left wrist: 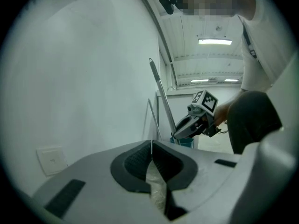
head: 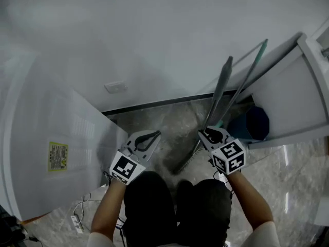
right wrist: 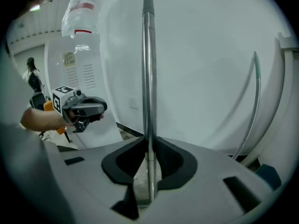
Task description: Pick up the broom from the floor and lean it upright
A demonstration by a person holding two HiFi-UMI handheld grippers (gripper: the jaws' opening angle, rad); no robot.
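The broom's grey metal handle [head: 220, 89] rises steeply toward the white wall. Its dark head [head: 186, 160] hangs low between my two grippers, and whether it touches the floor I cannot tell. My right gripper [head: 206, 133] is shut on the handle [right wrist: 148, 78], which runs straight up between its pads [right wrist: 149, 141]. My left gripper [head: 156, 135] is to the left of the broom, apart from it. Its pads meet with nothing between them [left wrist: 151, 146]. The left gripper view also shows the handle [left wrist: 159, 94] and the right gripper [left wrist: 183, 129].
A green-handled tool [head: 250, 72] leans in the corner behind the broom, above a blue bin [head: 253, 122]. A white panel [head: 288, 86] stands at the right and a white cabinet [head: 56, 133] at the left. A wall socket [head: 115, 87] sits low on the wall. Cables [head: 79, 212] lie on the floor.
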